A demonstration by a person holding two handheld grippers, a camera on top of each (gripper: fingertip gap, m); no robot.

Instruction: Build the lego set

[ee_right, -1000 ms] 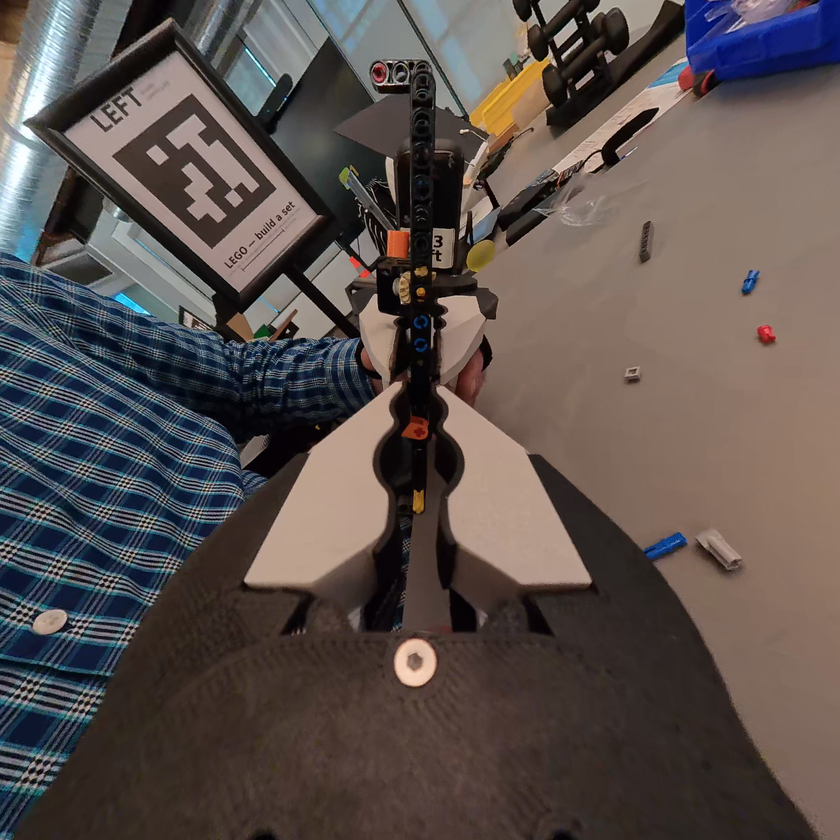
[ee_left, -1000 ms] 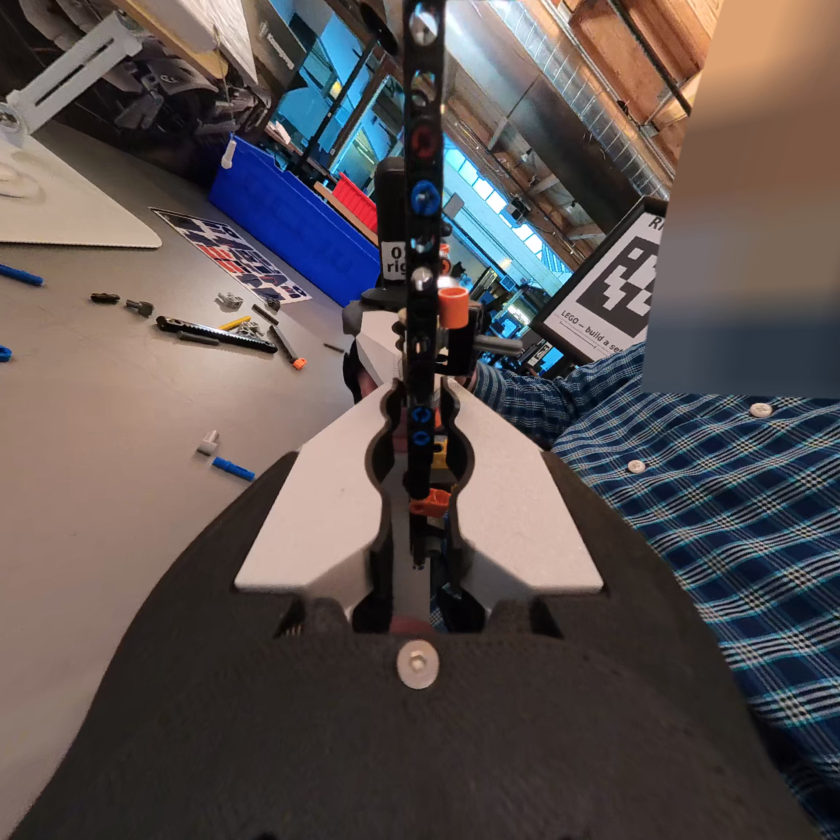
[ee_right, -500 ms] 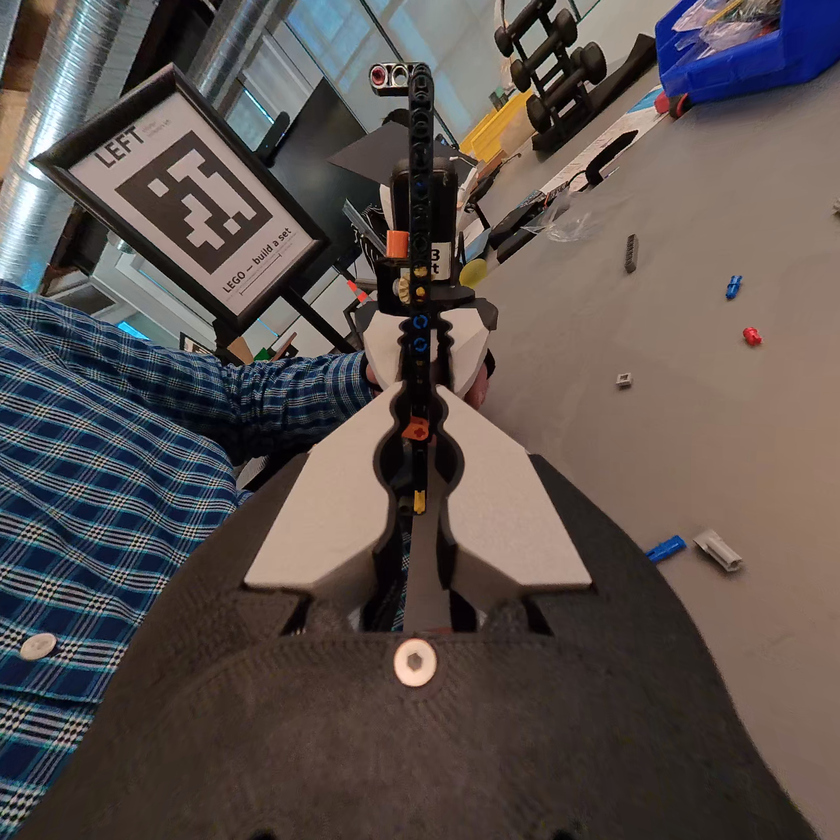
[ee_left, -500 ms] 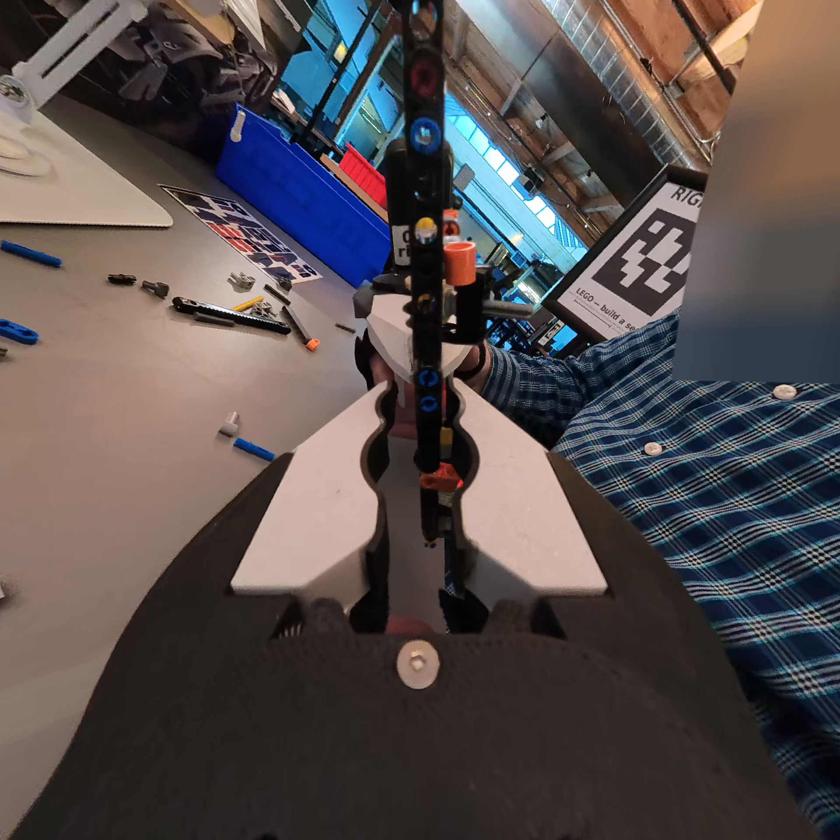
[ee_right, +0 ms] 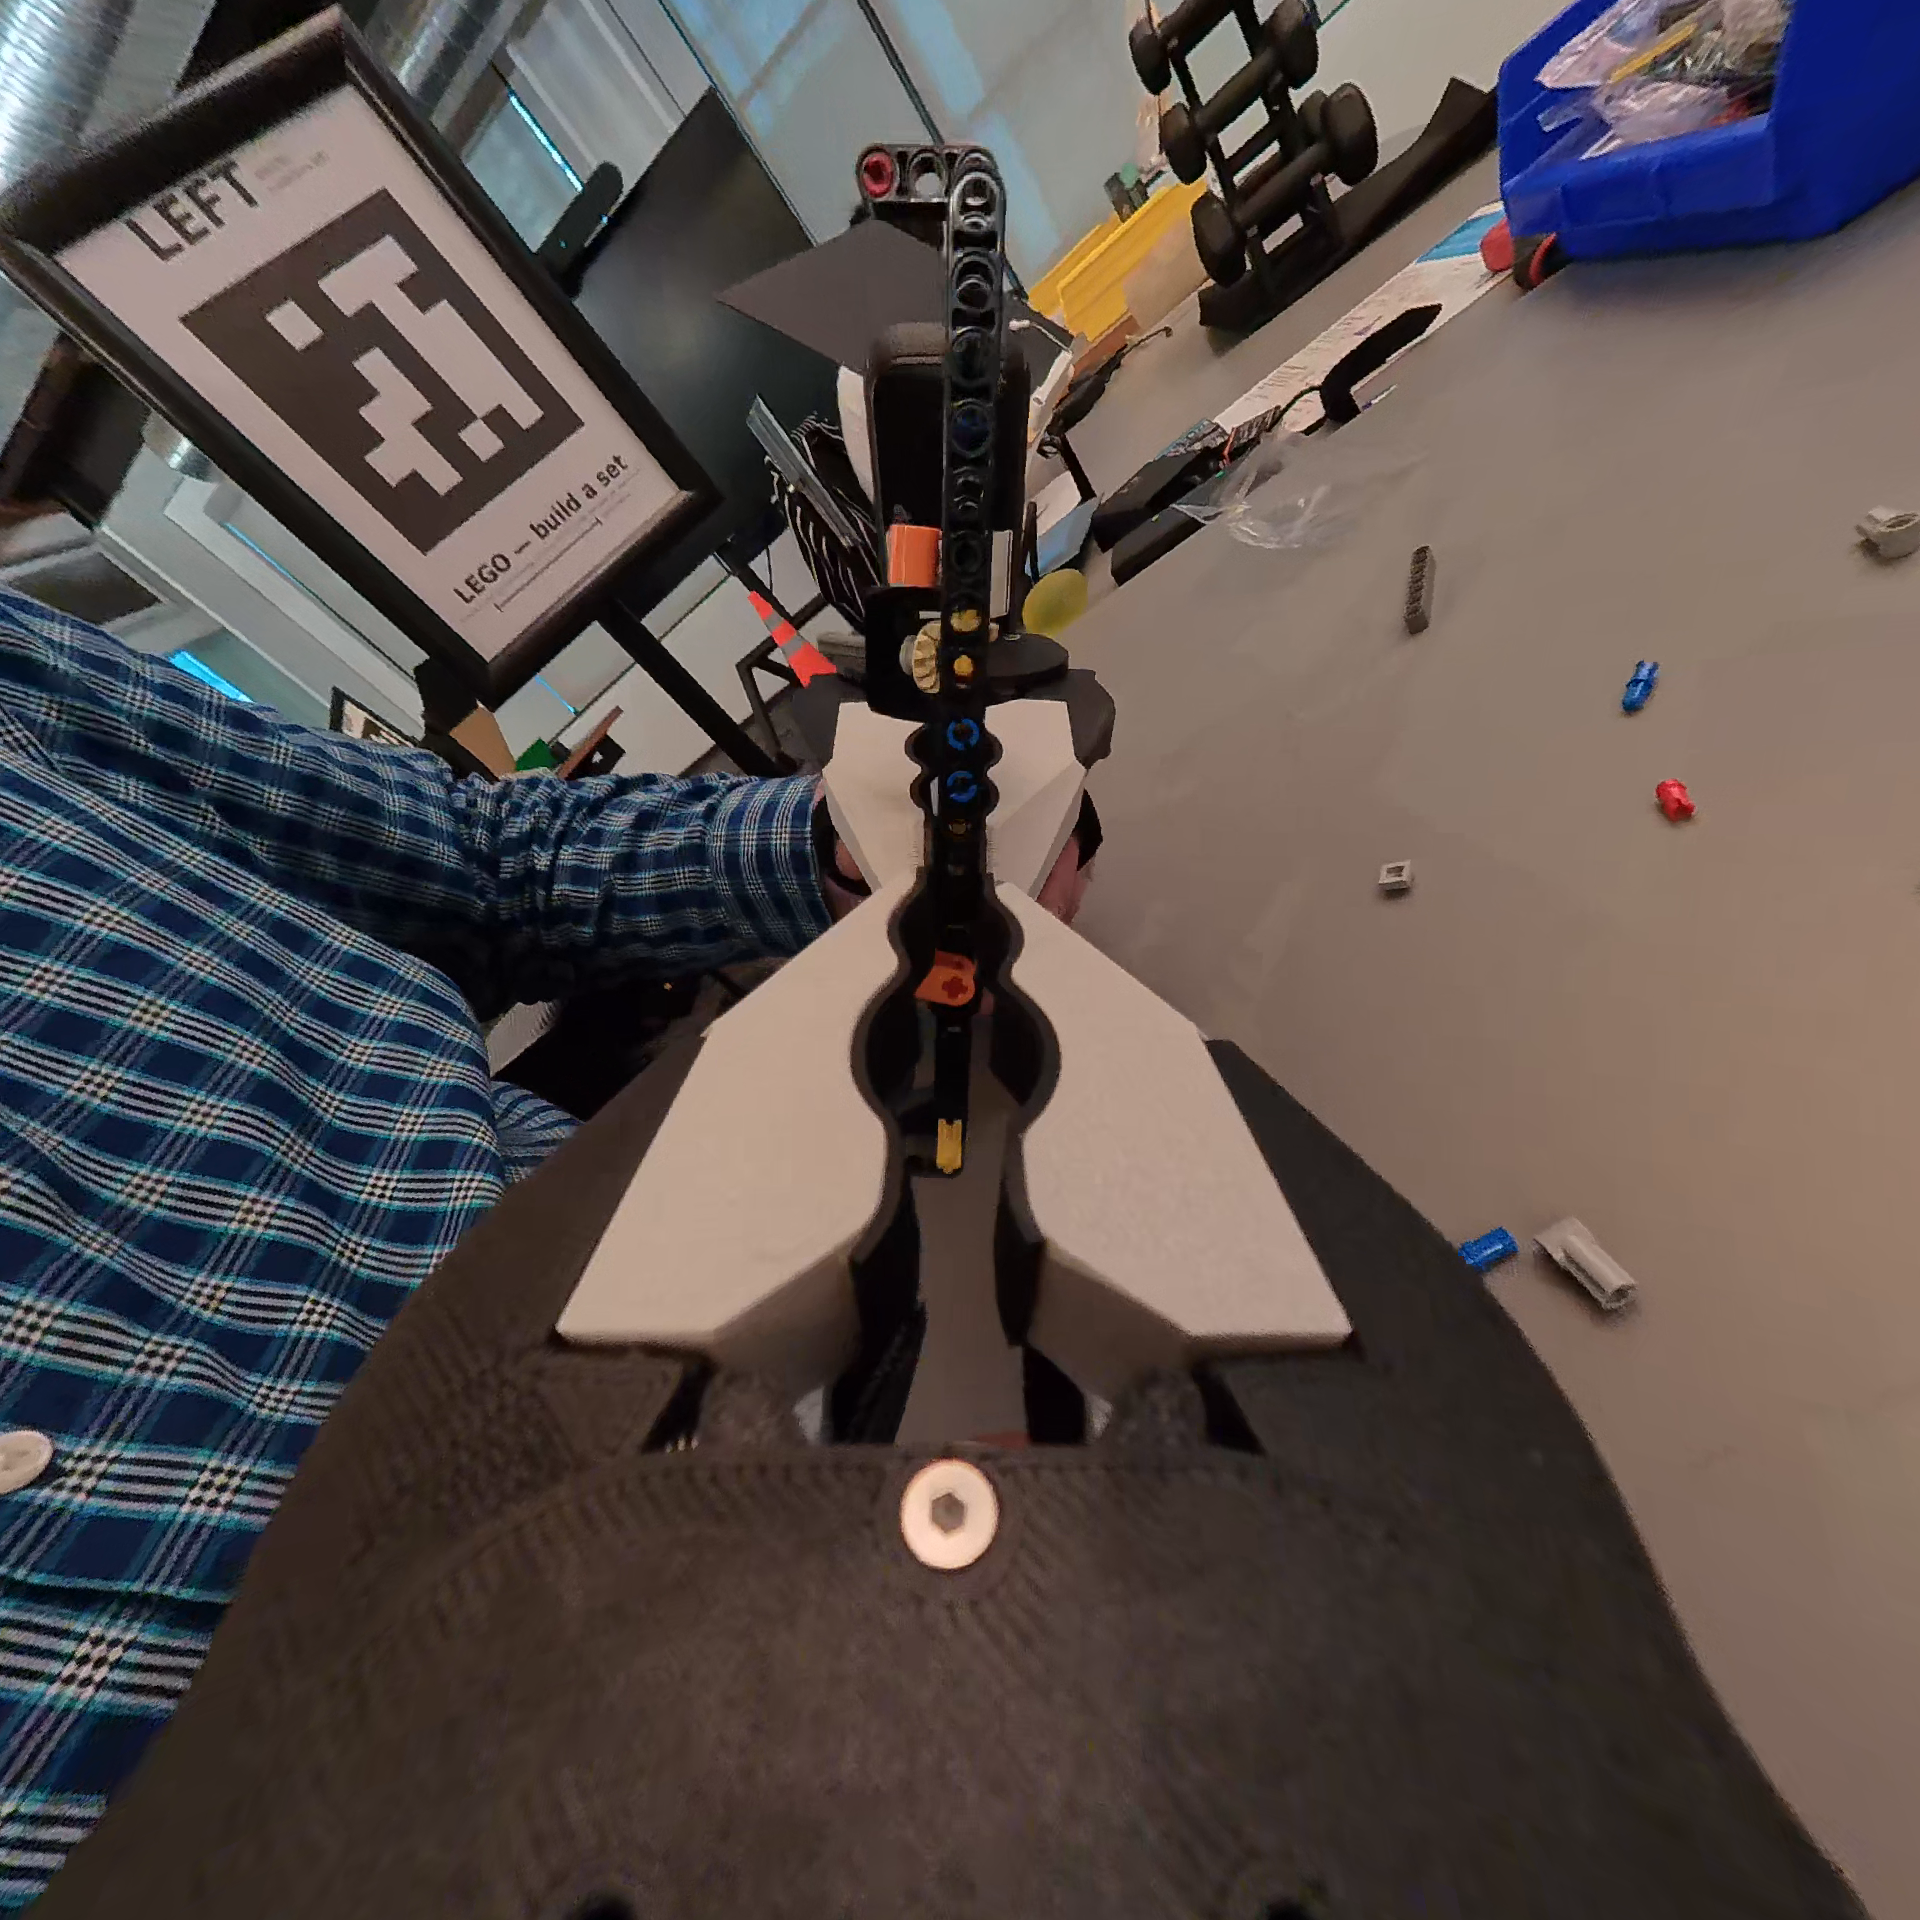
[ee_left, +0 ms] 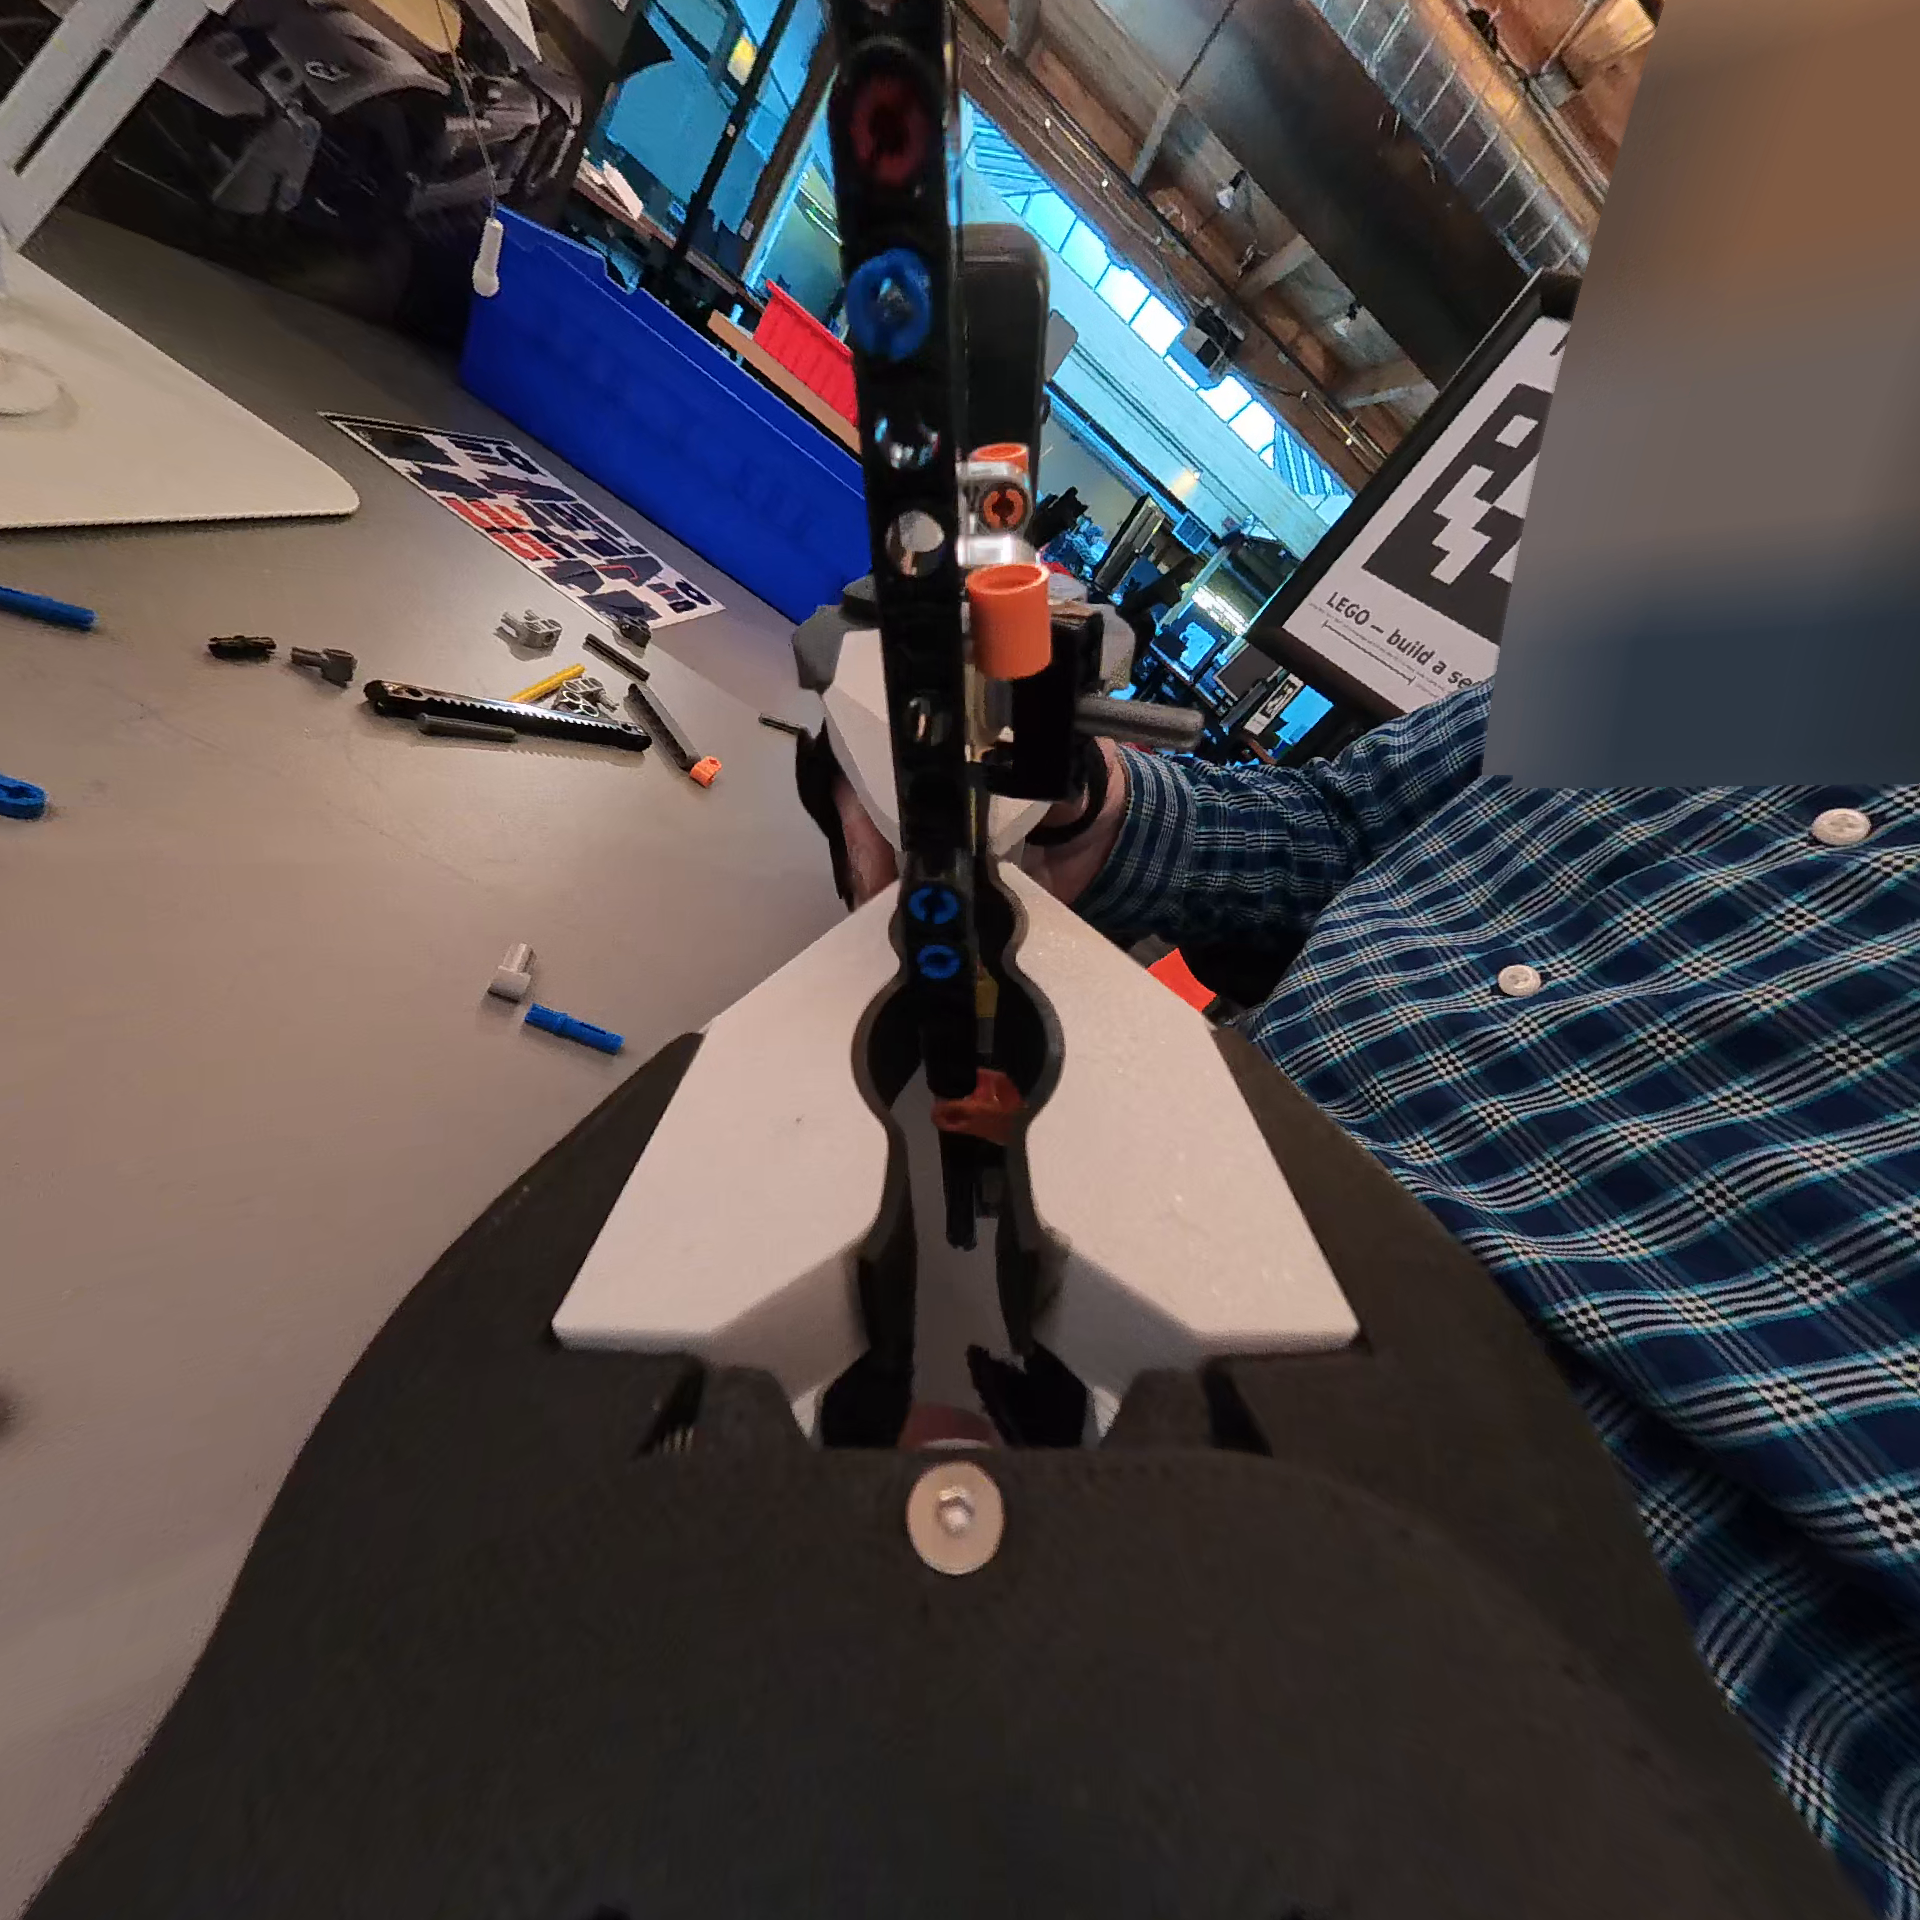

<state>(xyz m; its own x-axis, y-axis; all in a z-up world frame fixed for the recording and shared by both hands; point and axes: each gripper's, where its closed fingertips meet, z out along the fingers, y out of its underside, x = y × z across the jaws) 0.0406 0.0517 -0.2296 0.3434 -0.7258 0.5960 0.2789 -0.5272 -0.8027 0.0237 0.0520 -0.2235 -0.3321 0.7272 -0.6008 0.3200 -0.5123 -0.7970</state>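
The lego assembly [ee_left: 914, 644] stands upright between the left tongs [ee_left: 951, 935] and right tongs [ee_right: 951, 914], which face each other above the tabletop [ee_left: 260, 987]. Loose pieces [ee_left: 509, 712] lie scattered on it; a bin [ee_left: 644, 416] sits behind them.

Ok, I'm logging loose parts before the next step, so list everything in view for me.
Lego assembly: one, black beam with blue pins and orange bush, held between both tongs.
Toothed beam: one, black, on table.
Blue pins: several, scattered on table.
Red pin: one, on table.
Grey connectors: several, scattered on table.
Bin: one, blue, table's far edge.
Sticker sheet: one, beside bin.
Framed signs: two, black and white, behind the arms.
Dumbbell rack: one, black, background.
Table: one, grey.
Person's sleeve: blue plaid.
Left tongs: shut on the assembly.
Right tongs: shut on the assembly.
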